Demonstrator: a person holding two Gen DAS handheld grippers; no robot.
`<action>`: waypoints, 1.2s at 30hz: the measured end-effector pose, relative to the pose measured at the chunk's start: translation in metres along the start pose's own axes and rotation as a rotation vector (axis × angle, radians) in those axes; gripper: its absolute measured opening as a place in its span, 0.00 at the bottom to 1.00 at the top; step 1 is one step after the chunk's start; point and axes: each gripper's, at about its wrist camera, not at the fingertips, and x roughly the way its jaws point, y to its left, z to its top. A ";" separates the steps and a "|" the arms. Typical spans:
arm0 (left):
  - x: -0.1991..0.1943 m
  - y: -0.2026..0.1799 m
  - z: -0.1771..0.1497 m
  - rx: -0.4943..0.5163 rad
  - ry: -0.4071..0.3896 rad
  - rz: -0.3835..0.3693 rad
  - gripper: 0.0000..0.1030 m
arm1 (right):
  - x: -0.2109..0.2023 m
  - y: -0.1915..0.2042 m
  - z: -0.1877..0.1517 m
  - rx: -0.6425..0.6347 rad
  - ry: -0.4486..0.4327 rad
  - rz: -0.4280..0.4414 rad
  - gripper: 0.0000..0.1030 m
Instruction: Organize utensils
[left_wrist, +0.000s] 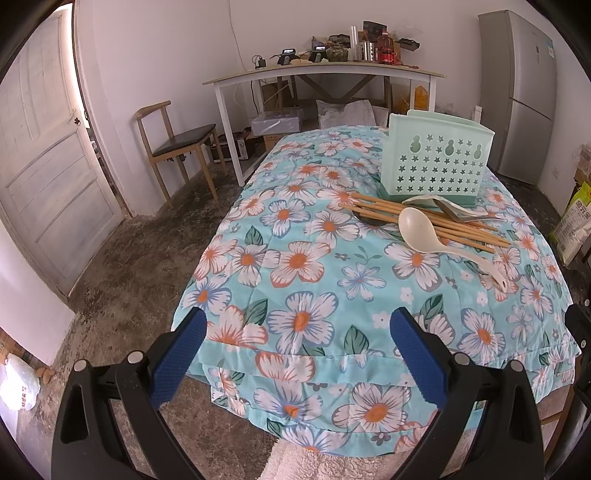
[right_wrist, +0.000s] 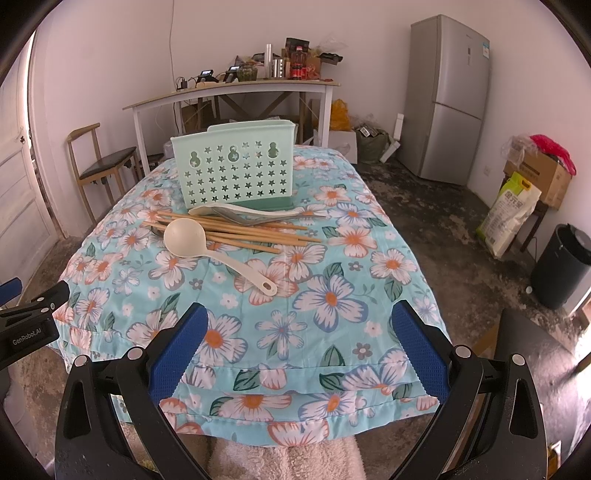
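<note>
A mint green perforated utensil holder stands upright on the far part of the floral-clothed table. In front of it lies a pile: several wooden chopsticks, a cream plastic ladle, a white spoon and metal spoons. My left gripper is open and empty over the near table edge. My right gripper is open and empty, also at the near edge, well short of the pile.
A wooden chair and a white side table with bottles stand behind. A grey fridge stands at the right wall. A black bin, a sack and boxes sit on the floor right. A door is on the left.
</note>
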 end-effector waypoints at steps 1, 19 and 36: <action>0.000 0.000 0.000 -0.001 0.000 0.000 0.95 | 0.000 0.000 0.000 0.000 0.000 0.000 0.92; 0.001 0.001 0.000 -0.002 0.001 0.000 0.95 | 0.002 -0.001 -0.001 -0.001 0.000 -0.002 0.92; 0.008 -0.001 0.000 0.003 0.019 -0.009 0.95 | 0.002 0.001 -0.001 0.000 0.008 -0.014 0.92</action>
